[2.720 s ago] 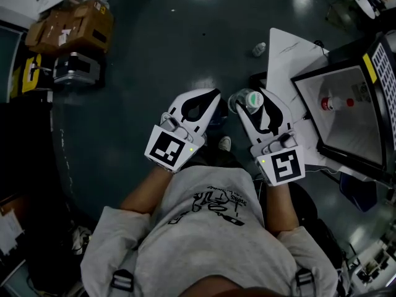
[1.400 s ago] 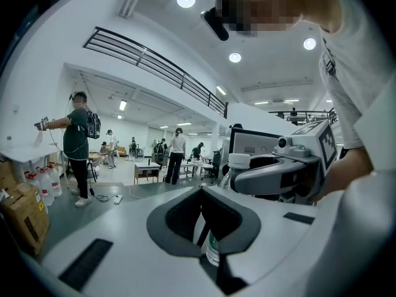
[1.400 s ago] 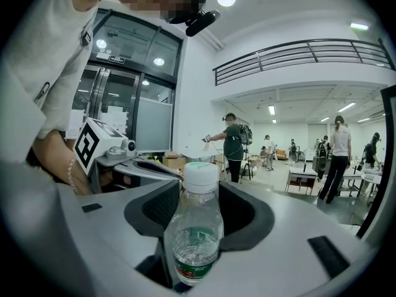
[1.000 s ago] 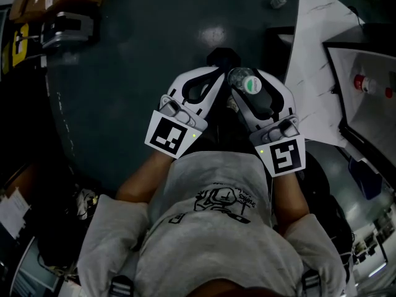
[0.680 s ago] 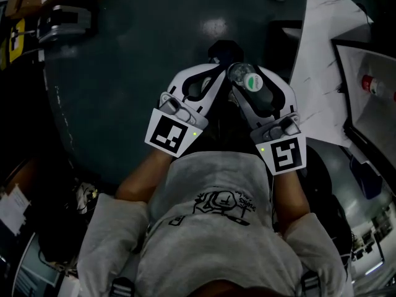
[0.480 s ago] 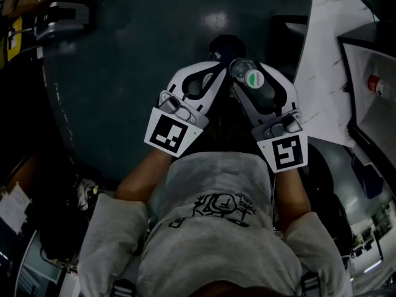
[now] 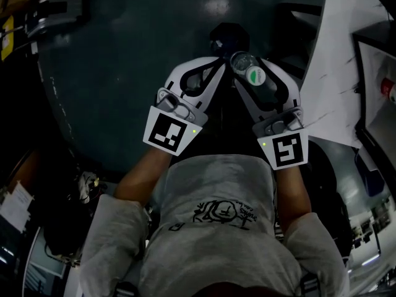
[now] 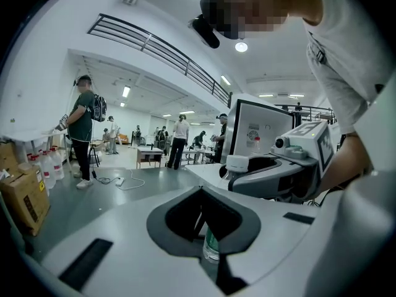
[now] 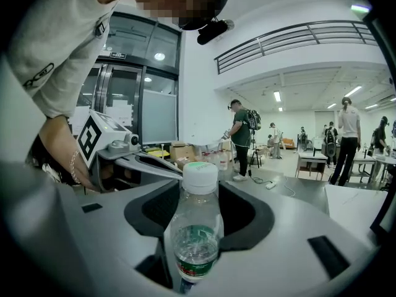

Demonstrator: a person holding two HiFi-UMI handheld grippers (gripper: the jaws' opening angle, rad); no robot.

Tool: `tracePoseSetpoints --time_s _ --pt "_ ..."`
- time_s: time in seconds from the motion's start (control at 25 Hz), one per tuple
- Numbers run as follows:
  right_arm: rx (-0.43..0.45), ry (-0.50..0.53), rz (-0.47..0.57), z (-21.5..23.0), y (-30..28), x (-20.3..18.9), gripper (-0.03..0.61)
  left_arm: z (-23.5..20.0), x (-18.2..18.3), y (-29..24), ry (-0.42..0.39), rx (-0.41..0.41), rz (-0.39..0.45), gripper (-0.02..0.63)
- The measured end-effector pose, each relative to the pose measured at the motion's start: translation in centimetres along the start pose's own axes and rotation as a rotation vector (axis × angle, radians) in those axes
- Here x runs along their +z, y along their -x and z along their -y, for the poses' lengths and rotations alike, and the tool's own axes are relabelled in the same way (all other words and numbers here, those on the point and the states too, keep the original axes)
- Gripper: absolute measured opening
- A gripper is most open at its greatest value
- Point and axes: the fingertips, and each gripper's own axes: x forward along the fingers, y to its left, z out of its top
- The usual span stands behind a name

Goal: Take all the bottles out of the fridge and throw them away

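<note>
My right gripper is shut on a clear plastic bottle with a white and green cap. In the right gripper view the bottle stands upright between the jaws, and its green label shows low down. Close on its left, my left gripper has its fingertips together and no cap or neck between them. In the left gripper view a green-labelled bit of bottle shows through the slot of the left gripper; whether it is the same bottle I cannot tell. A red-capped bottle stands in the open fridge.
A dark round thing sits on the floor just past both sets of fingertips. A white marbled board leans beside the fridge. Boxes and a case stand at the far left. Several people stand far off in the hall.
Both grippers have sunk together, still side by side, with the bottle still held in the right one. In the head view the fridge has slid toward the right edge.
</note>
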Motion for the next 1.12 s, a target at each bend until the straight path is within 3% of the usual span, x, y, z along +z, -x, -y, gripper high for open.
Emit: tracePoseSetpoints --time_s 1.12 --pt "-0.012 -0.044 -0.079 0.0 -4.7 -17.0 0.213 -1.2 -15.3 -5.1 0.004 -0.004 -0.068 0.012"
